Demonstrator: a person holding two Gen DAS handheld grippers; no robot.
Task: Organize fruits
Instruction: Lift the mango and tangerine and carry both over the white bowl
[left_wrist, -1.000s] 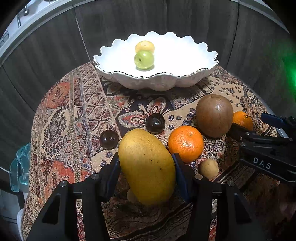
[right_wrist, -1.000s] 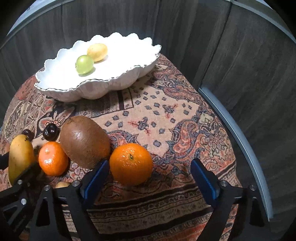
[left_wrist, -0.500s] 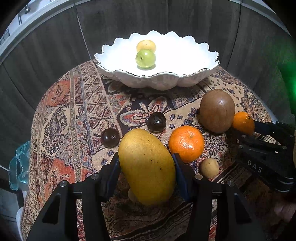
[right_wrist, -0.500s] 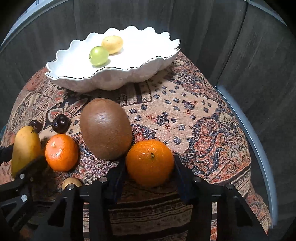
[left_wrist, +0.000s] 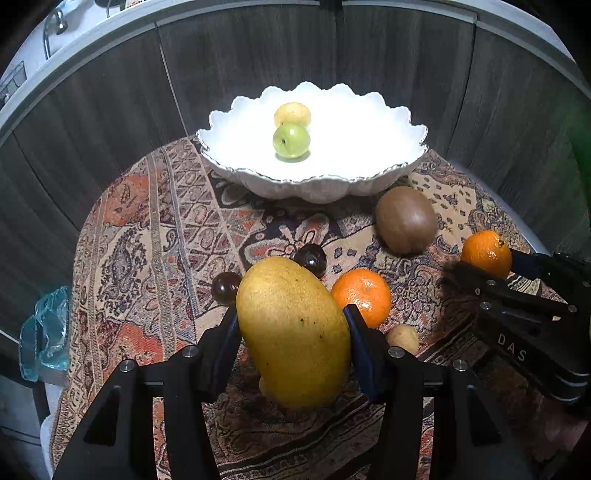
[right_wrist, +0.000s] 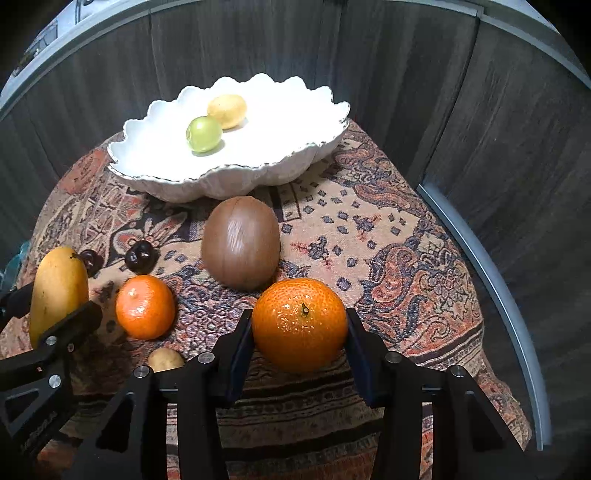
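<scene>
My left gripper (left_wrist: 291, 325) is shut on a big yellow mango (left_wrist: 293, 330) and holds it above the patterned cloth. My right gripper (right_wrist: 300, 334) is shut on an orange (right_wrist: 300, 323) and holds it off the cloth; it also shows in the left wrist view (left_wrist: 487, 253). A white scalloped bowl (left_wrist: 317, 184) stands at the back of the table and holds a green fruit (left_wrist: 291, 141) and a yellow fruit (left_wrist: 292, 114). A brown kiwi (right_wrist: 241, 247), a second orange (right_wrist: 144, 307), two dark plums (right_wrist: 139, 256) and a small yellow fruit (right_wrist: 165, 360) lie on the cloth.
The round table is covered by a patterned cloth (left_wrist: 155, 236) and is backed by a dark wood-panel wall (left_wrist: 258, 62). A blue plastic bag (left_wrist: 46, 332) lies beyond the table's left edge. The table's right edge drops off beside a grey strip (right_wrist: 487, 273).
My right gripper has closed on the orange and lifted it off the cloth. My left gripper has raised the mango, and both views have pulled back and up from the table.
</scene>
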